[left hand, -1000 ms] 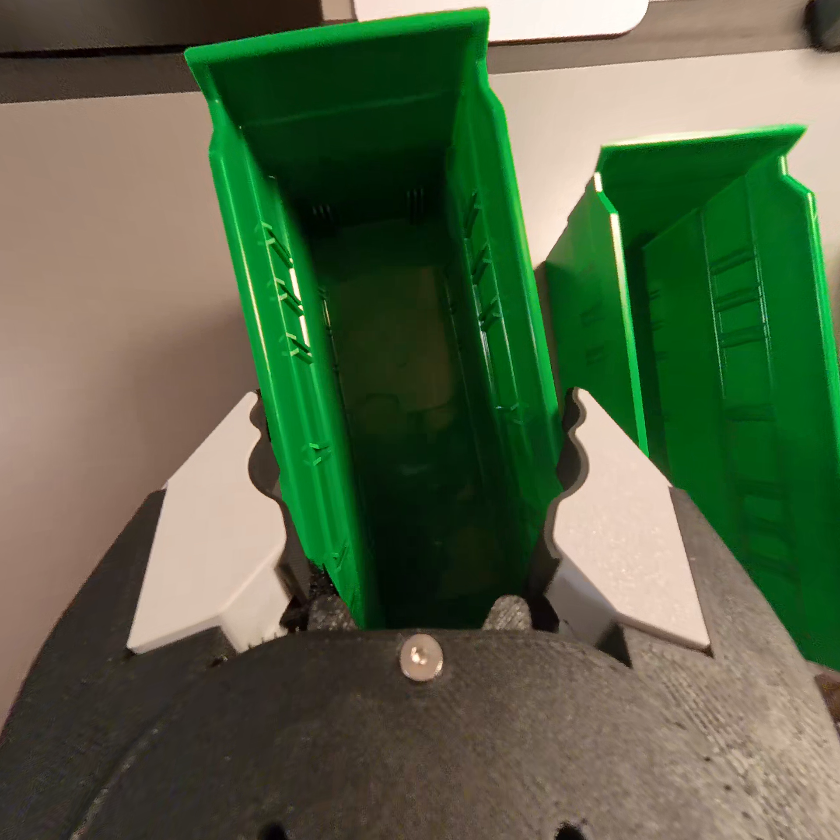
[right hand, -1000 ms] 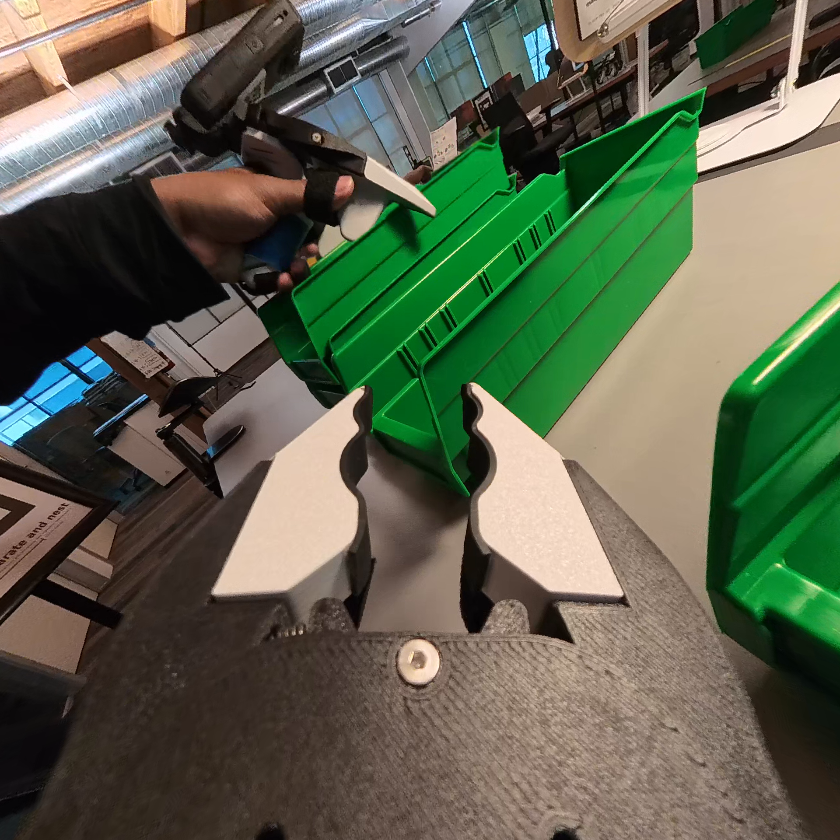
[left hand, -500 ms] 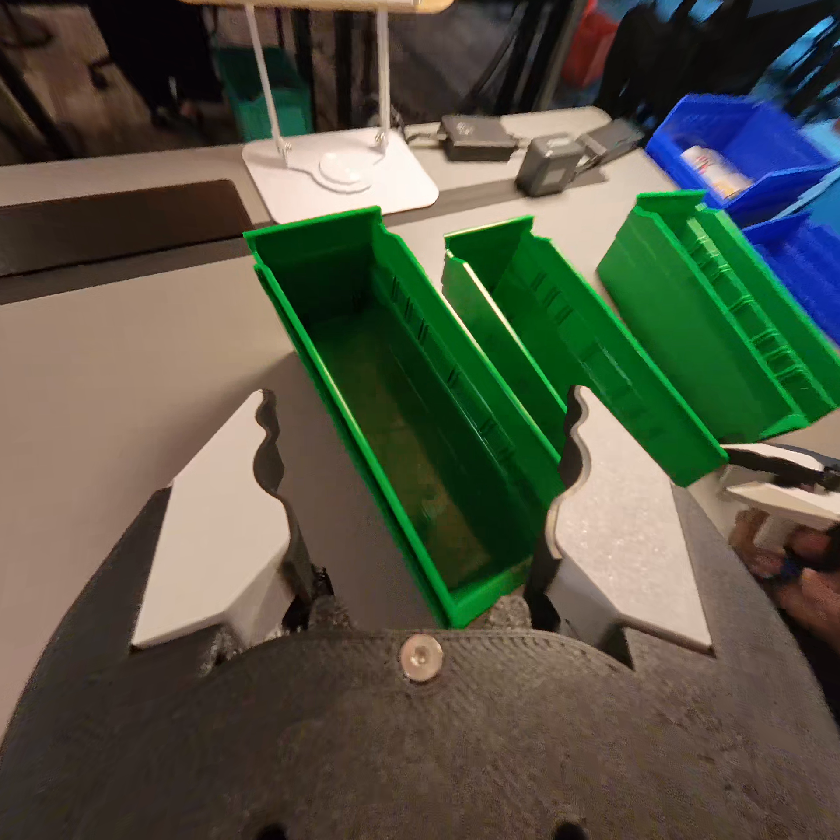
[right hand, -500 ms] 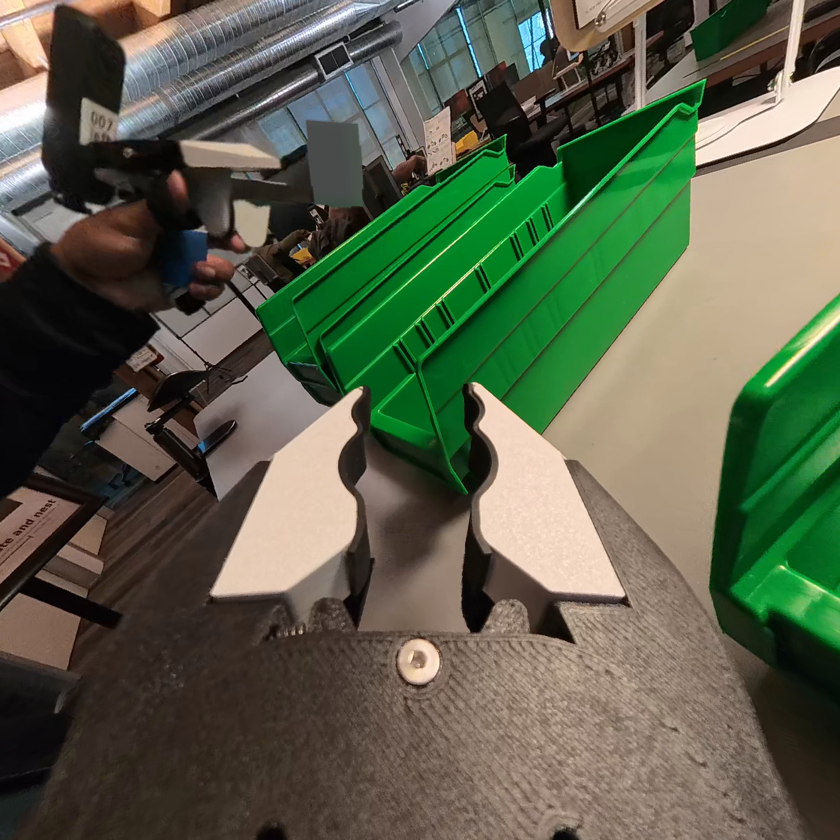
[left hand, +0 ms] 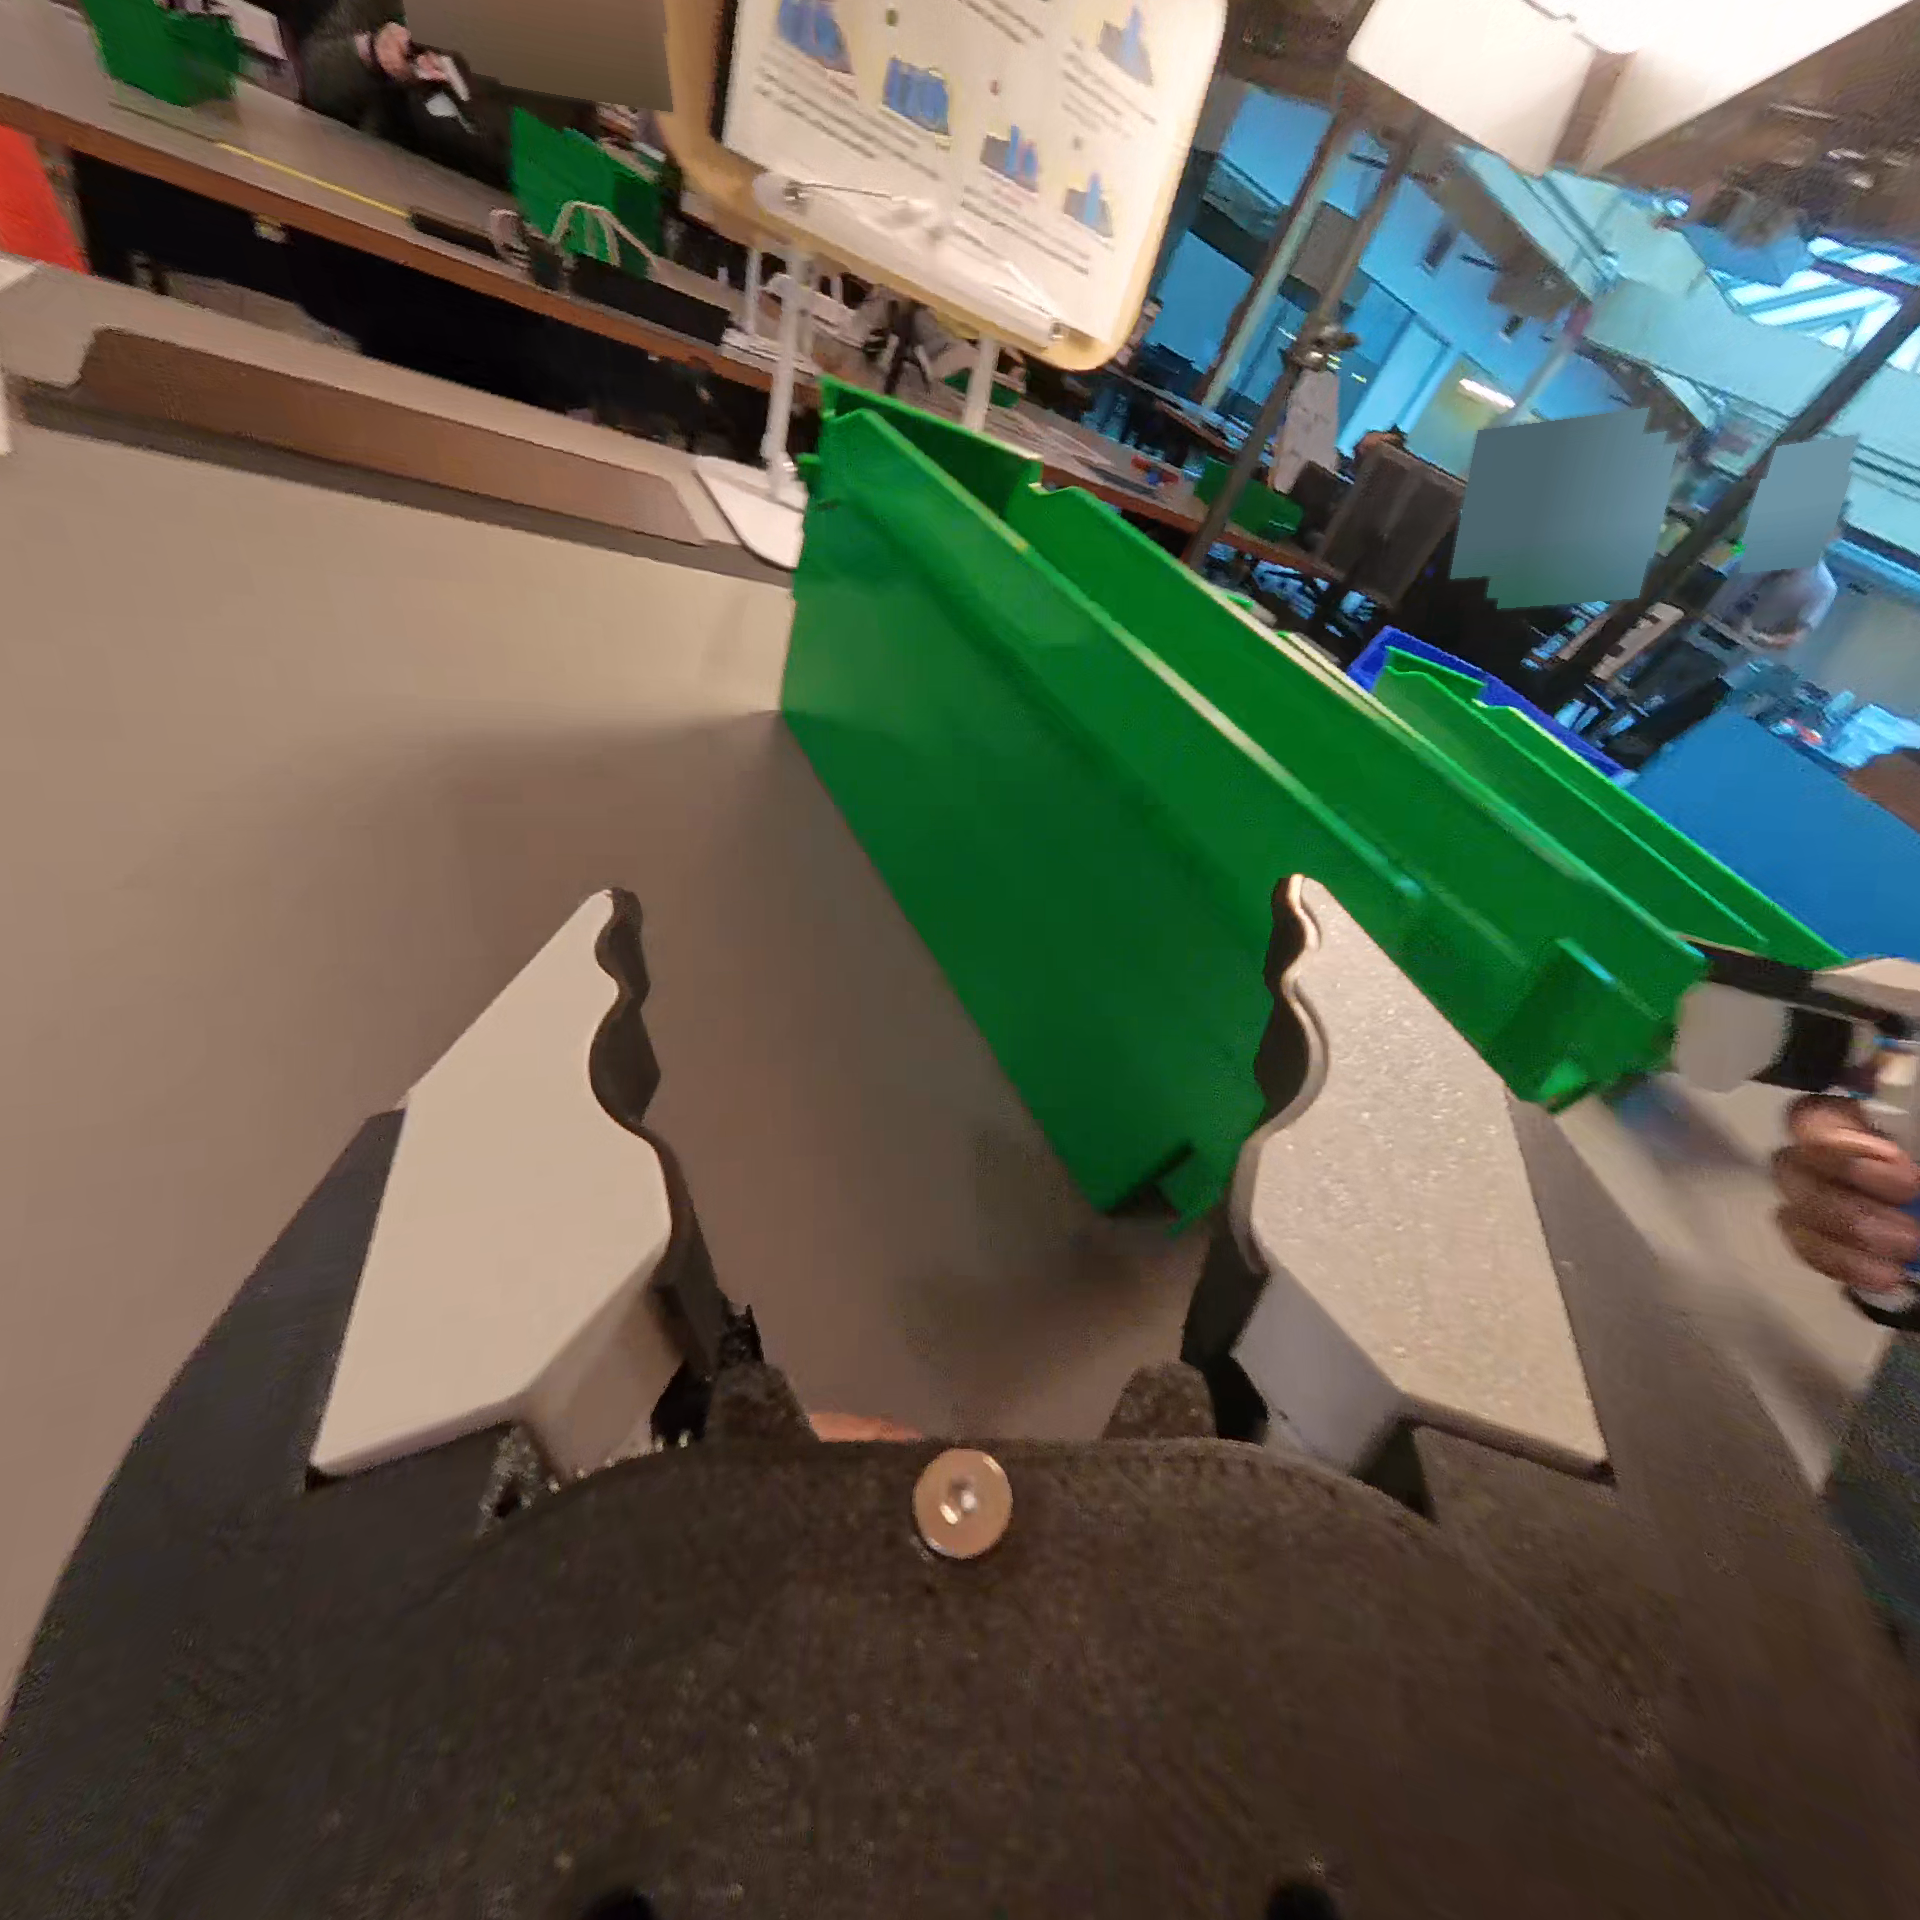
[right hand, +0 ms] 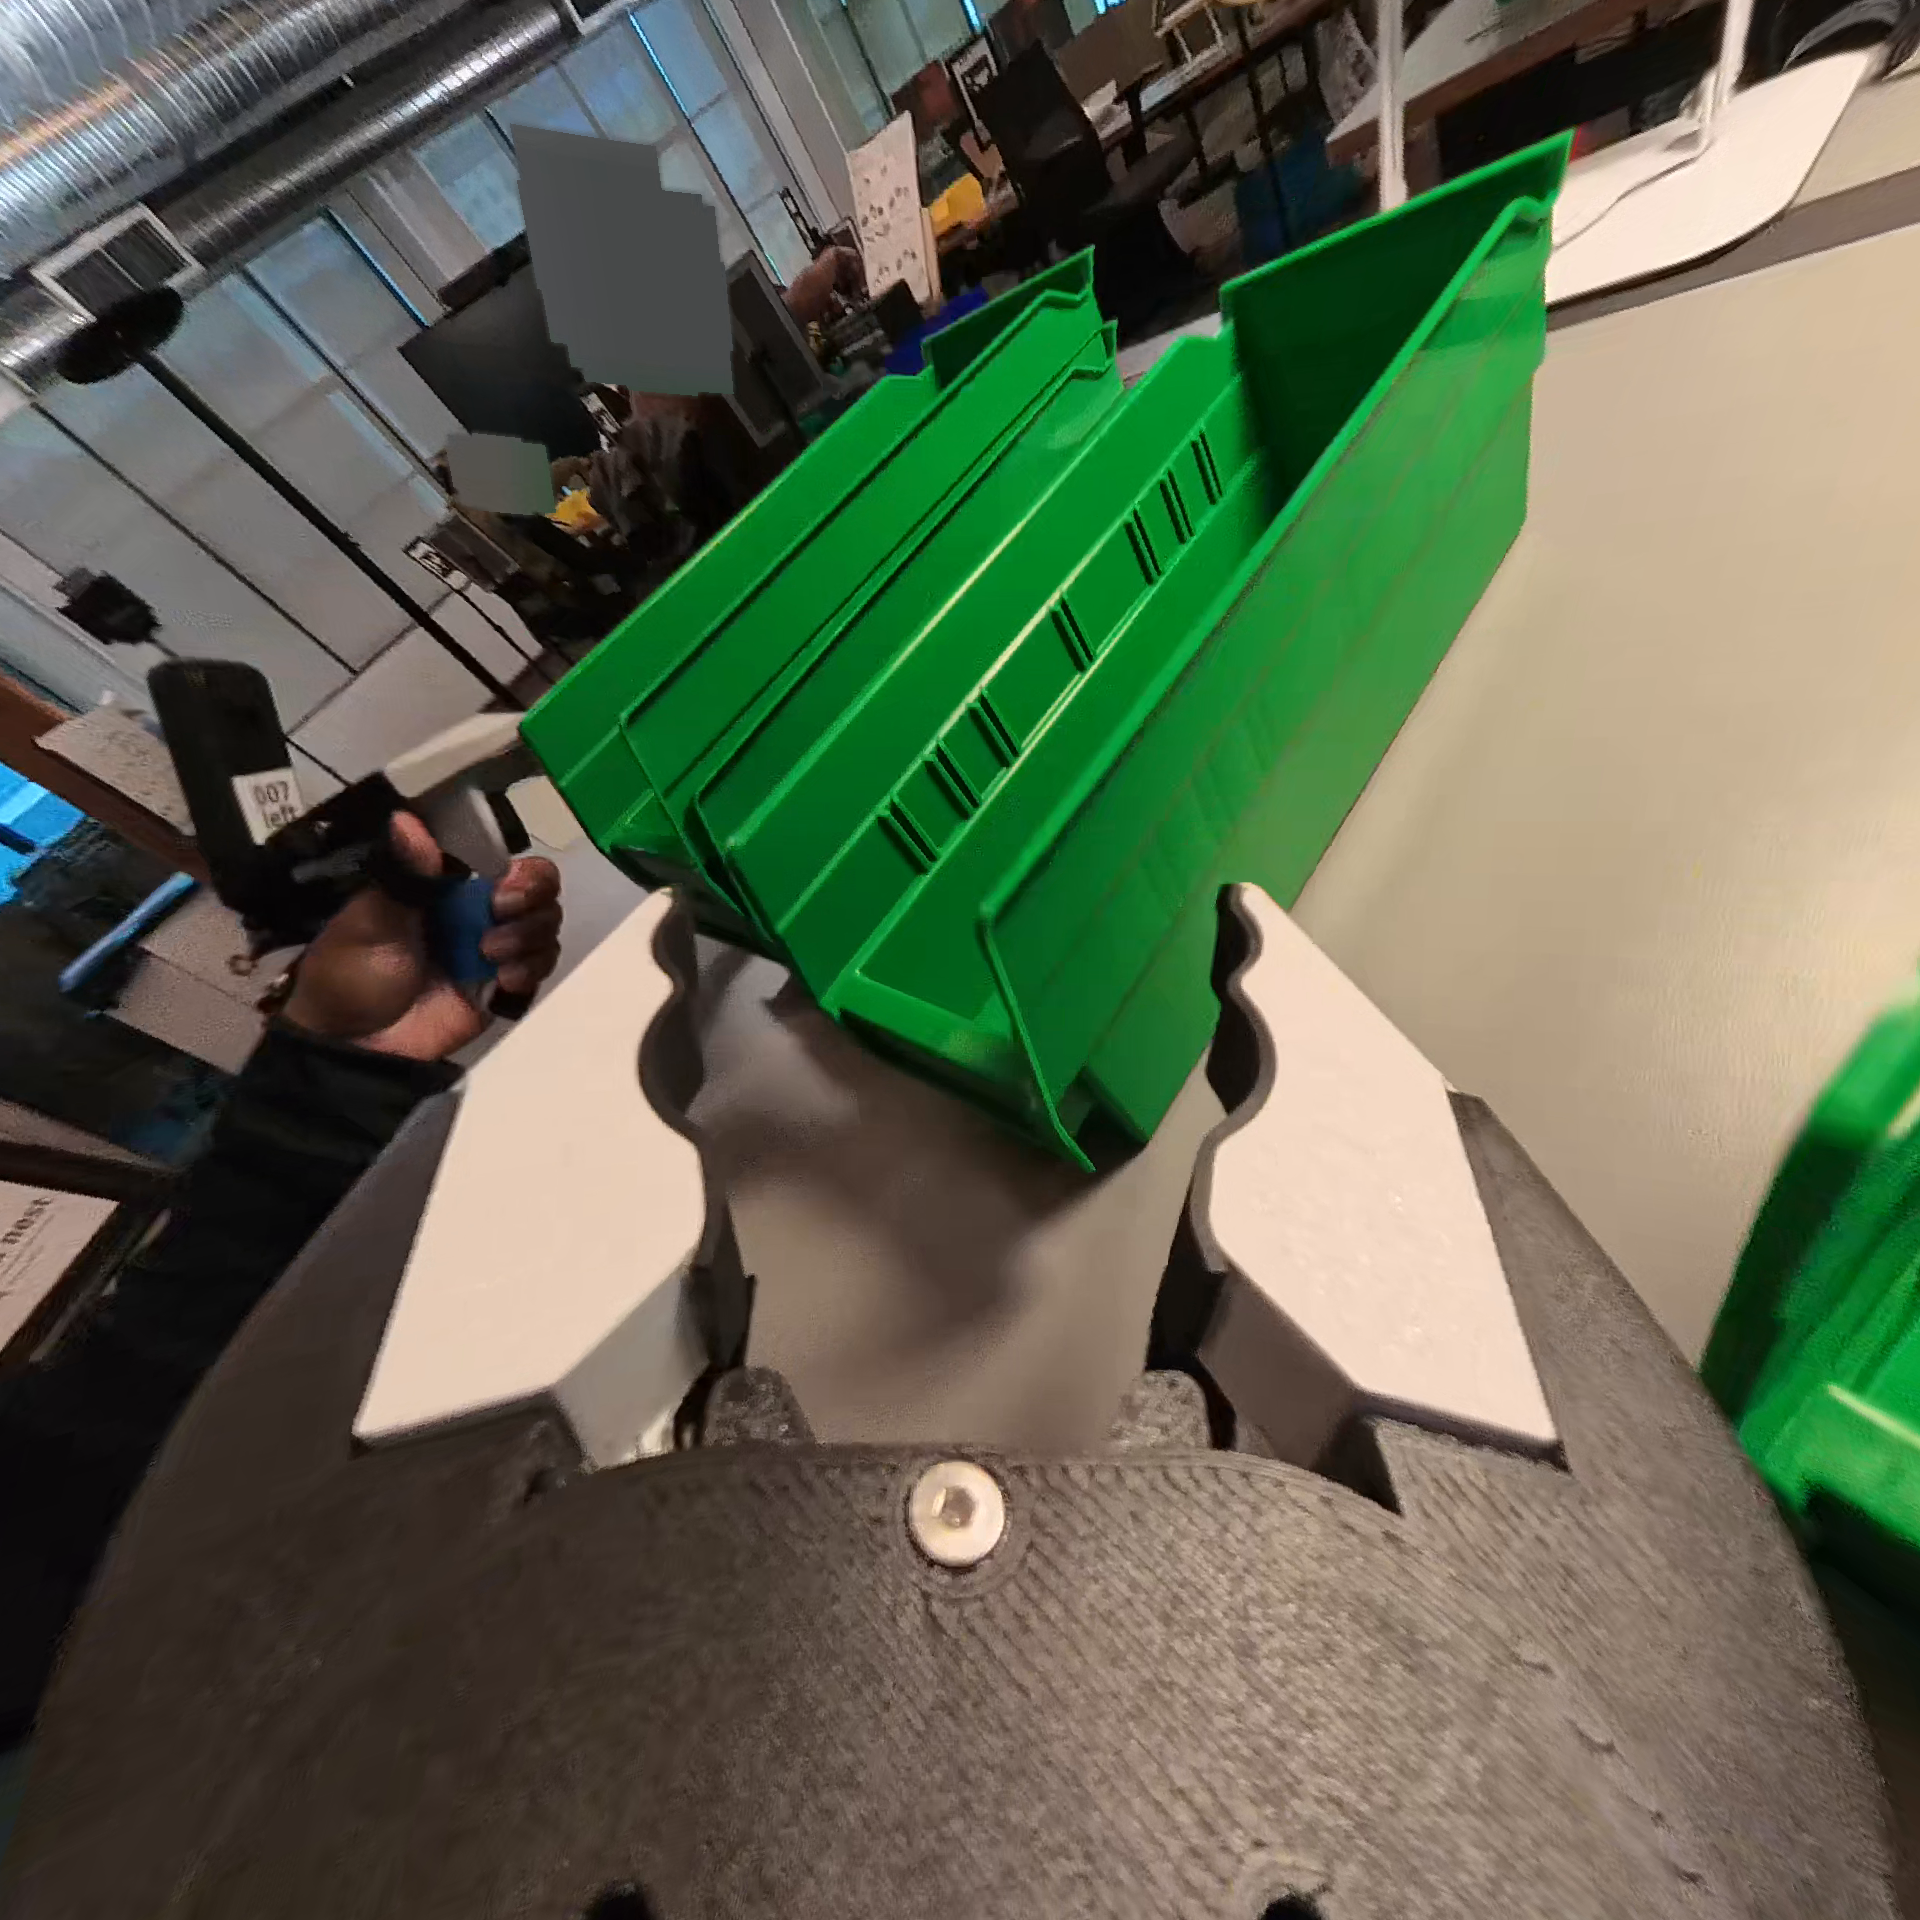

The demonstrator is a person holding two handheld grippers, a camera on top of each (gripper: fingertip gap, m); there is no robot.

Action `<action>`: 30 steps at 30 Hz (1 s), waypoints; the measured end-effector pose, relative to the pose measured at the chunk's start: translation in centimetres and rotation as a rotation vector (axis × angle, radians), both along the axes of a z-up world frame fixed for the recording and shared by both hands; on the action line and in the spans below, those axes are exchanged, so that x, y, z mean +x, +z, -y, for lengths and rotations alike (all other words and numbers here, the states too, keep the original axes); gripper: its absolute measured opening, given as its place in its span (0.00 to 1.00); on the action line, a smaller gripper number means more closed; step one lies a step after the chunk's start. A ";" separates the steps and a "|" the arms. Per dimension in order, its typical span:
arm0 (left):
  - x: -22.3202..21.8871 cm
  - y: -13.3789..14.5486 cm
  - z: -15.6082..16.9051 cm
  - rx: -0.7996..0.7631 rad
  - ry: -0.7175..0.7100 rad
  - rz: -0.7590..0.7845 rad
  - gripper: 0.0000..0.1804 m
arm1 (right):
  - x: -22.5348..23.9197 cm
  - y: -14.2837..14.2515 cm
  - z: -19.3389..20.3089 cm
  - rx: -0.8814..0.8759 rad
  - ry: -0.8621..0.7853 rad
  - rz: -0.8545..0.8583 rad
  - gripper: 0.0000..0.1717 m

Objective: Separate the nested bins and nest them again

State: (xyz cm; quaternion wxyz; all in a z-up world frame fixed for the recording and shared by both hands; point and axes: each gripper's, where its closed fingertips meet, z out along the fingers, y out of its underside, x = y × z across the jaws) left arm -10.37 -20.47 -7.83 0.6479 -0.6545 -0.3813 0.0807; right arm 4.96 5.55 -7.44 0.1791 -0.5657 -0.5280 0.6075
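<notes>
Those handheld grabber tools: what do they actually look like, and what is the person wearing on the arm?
Each gripper has a rough black, grainy body with a silver screw at its middle, and two pale grey wedge-shaped fingers lined with wavy dark pads. The left gripper shows a black upright handle bearing a small white sticker, plus a blue grip part. The arm wears a dark sleeve.

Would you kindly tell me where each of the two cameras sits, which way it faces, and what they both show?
Left wrist view: on the left gripper, looking along open fingers at a green bin's side; the right gripper shows at far right.
Right wrist view: on the right gripper, facing the green bins' ends; the left hand shows at left.
Shared: bins, grey table.
</notes>
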 end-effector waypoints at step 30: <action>-2.1 -2.2 1.2 0.125 0.089 0.140 0.57 | -11.7 -2.7 -1.8 0.567 0.137 0.776 0.88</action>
